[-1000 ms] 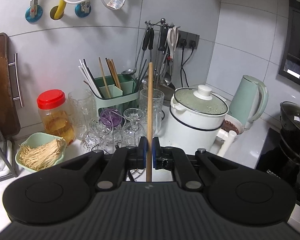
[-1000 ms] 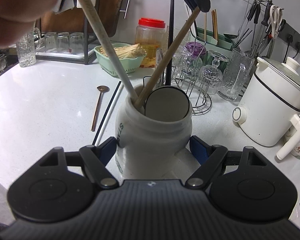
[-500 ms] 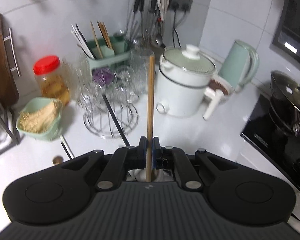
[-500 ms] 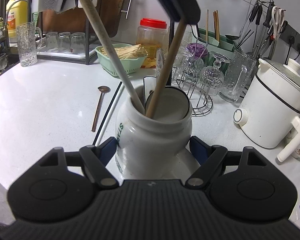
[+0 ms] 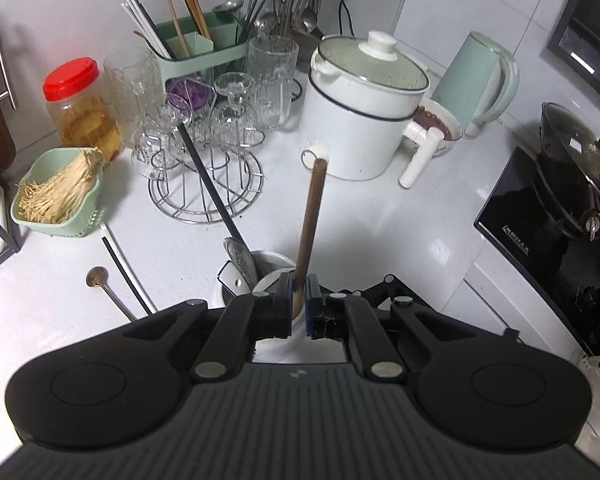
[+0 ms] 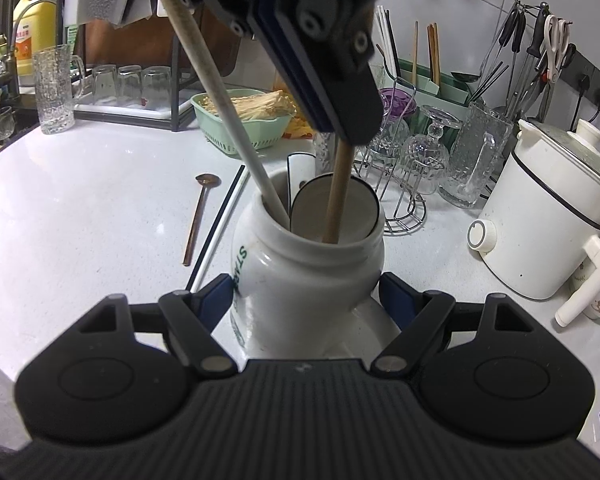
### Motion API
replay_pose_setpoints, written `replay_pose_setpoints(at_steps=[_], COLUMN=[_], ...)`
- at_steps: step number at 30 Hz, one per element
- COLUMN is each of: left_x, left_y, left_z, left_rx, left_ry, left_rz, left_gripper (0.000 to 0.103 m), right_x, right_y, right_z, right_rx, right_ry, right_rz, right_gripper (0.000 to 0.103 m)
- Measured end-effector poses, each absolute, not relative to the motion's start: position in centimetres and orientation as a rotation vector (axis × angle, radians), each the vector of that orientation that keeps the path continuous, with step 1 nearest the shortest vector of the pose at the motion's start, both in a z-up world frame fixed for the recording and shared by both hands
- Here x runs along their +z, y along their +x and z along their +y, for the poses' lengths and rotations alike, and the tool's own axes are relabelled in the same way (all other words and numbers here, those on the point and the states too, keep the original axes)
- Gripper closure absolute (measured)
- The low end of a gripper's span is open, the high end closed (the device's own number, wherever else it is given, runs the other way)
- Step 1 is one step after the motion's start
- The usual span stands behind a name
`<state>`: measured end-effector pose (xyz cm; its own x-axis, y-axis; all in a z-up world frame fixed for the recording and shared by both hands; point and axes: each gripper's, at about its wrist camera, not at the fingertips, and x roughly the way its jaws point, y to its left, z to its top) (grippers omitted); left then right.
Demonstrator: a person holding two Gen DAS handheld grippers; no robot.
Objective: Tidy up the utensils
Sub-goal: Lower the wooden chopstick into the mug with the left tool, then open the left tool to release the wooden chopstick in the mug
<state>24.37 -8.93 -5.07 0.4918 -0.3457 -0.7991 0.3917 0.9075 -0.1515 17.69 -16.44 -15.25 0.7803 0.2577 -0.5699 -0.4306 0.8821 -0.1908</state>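
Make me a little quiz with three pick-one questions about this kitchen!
1. Where is the bronze spoon?
A in the green holder
B lying on the counter
C in the kettle

2. What colour is the glass jar's lid?
A red
B blue
C yellow

3. What is the left claw doing?
A hanging open
B pinching a wooden stick
C holding a glass

Answers: B, it lies flat left of the white jar; A, the lid is bright red; B, the pads squeeze the stick that reaches into the jar.
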Motion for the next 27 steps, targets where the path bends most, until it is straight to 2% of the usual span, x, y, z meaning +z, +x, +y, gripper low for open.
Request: replay_pose_setpoints(at_steps=[15, 17, 19, 27], left_x=[-5.7, -5.6, -5.3, -3.0], left_y=[24.5, 24.3, 24.0, 22.1], left_z=[-9.0, -8.8, -8.5, -7.7], left_rx=[-0.449, -0.445, -0.440, -0.435], left_ry=[0.046, 0.039, 0.027, 0.007], left_rz=[0.977, 0.978, 0.973, 0.932], left_gripper=[0.096, 0.088, 0.071, 0.069], right_x=[-15.2, -15.2, -15.2, -15.3], right_y=[17.7, 17.6, 17.7, 17.6], right_z=[-16.4, -16.4, -16.4, -16.4], right_rx=[0.381, 0.381, 0.381, 0.380], right_ry=[-0.326, -0.326, -0.325, -0.325], right_rz=[0.558, 0.557, 0.557, 0.558], right_gripper=[0.021, 0.021, 0.021, 0.021])
